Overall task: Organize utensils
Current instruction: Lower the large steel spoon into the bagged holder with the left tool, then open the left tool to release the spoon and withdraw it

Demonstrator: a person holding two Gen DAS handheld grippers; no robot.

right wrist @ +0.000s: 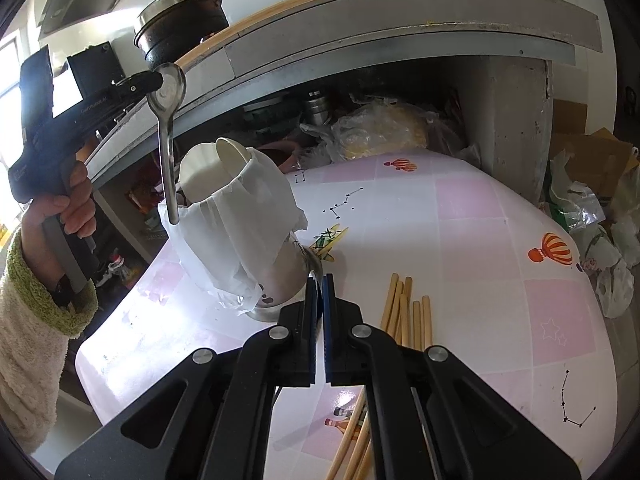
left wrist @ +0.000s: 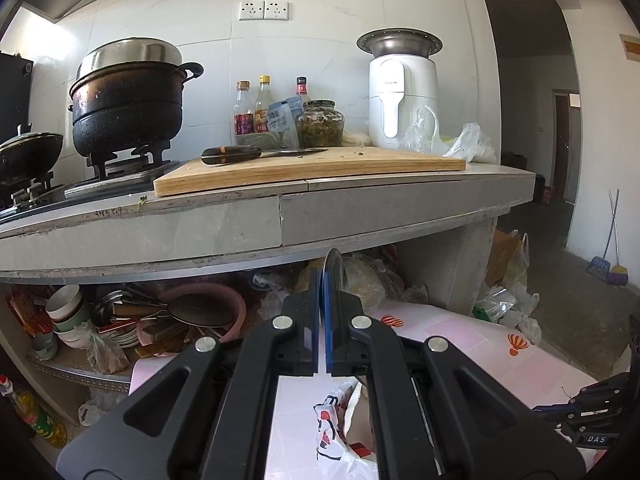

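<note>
In the right wrist view, the spoon [right wrist: 167, 128] is pinched by its bowl in the closed left gripper [right wrist: 158, 77], handle hanging straight down at upper left, just left of the holder [right wrist: 240, 216]. The right gripper [right wrist: 319, 278], closed, grips the holder's rim; chopsticks [right wrist: 404, 308] lie on the tabletop [right wrist: 480, 216] at lower right.

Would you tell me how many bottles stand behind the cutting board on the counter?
3: an orange-capped bottle leftmost, a yellow-capped bottle beside it, and a red-capped bottle behind the glass jar. Others may be hidden.
</note>
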